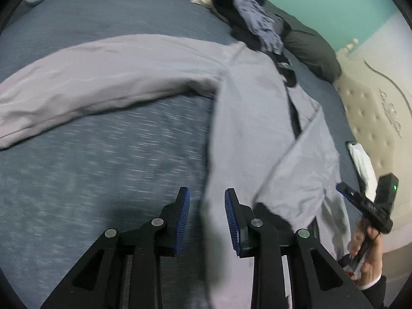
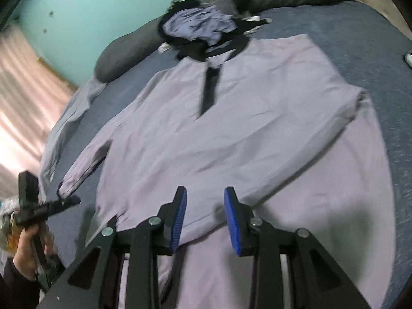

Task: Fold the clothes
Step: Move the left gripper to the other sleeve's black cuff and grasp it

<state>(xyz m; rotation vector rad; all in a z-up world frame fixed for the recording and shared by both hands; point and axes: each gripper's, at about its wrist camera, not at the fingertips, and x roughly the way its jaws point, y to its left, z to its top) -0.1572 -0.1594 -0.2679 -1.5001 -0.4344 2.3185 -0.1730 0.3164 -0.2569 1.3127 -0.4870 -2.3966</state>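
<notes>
I had one lilac shirt [image 2: 231, 134] spread flat on the bed [image 1: 103, 175], one heap of clothes [image 2: 203, 25] beyond its collar. Both my tongs, left [image 1: 207, 206] and right [image 2: 205, 206], were spread, pinching nothing, over its hem.

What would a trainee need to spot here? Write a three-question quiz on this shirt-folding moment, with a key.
1. True or false: the left gripper is clamped on the lilac shirt.
2. Which trim does the shirt's collar have? A) white B) black C) red
3. Fill in: the pile of dark clothes lies beyond the shirt's ______ end, against the grey pillows.

Key:
1. False. Its jaws stand open, with fabric between them.
2. B.
3. Collar.
</notes>
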